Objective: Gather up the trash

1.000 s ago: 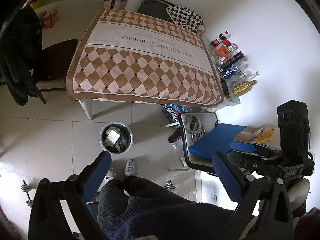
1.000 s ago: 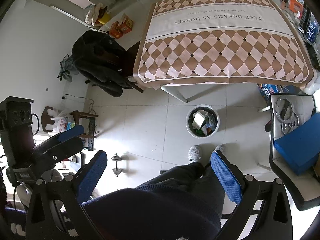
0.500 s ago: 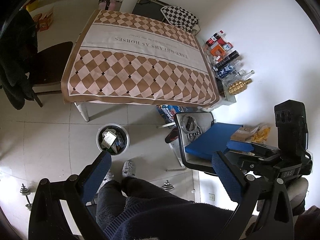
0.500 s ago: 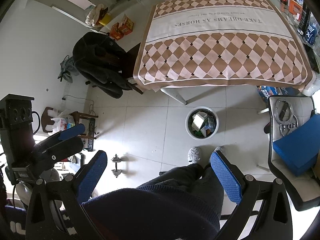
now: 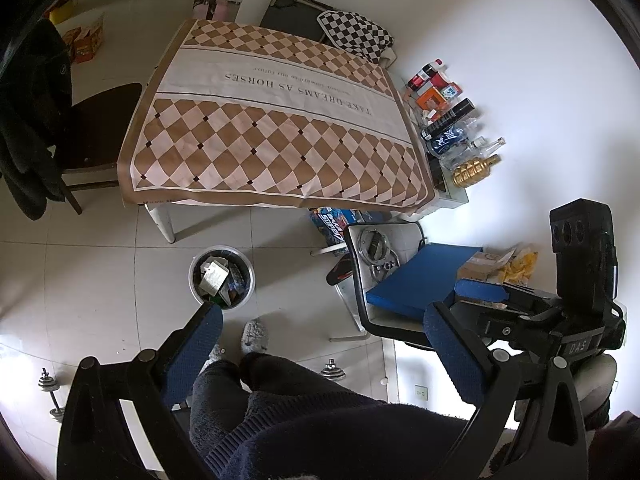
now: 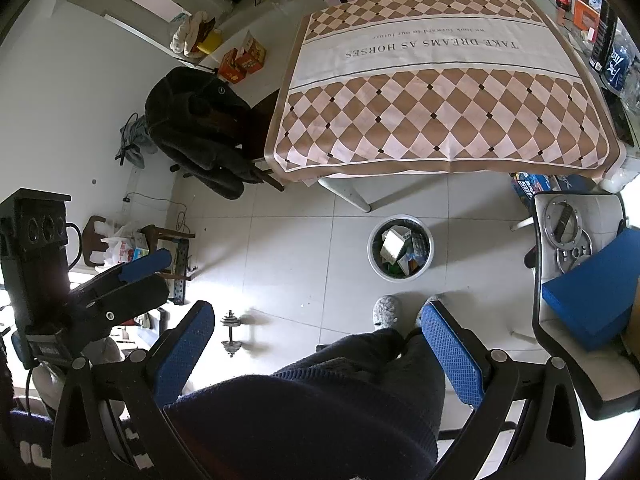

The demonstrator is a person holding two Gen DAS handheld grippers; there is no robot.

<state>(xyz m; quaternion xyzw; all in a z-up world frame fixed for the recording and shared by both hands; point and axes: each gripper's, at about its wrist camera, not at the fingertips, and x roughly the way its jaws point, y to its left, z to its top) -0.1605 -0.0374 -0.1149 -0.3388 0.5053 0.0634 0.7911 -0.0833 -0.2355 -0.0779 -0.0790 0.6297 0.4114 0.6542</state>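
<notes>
A round metal trash bin (image 5: 222,276) holding several boxes and wrappers stands on the tiled floor in front of the table; it also shows in the right wrist view (image 6: 401,247). My left gripper (image 5: 320,344) is open and empty, held high above the person's legs, with the bin just past its left finger. My right gripper (image 6: 320,344) is open and empty, also high above the floor. Each gripper shows at the edge of the other's view, the right one (image 5: 520,300) and the left one (image 6: 120,280).
A table with a brown checkered cloth (image 5: 272,128) stands beyond the bin. A chair with a blue box (image 5: 416,276) is at the right, a chair with a dark coat (image 6: 192,128) at the left. Bottles (image 5: 452,128) line the wall. Dumbbells (image 6: 232,330) lie on the floor.
Both grippers have risen a little, so the table and bin look slightly smaller and lower in view. Both stay open and empty.
</notes>
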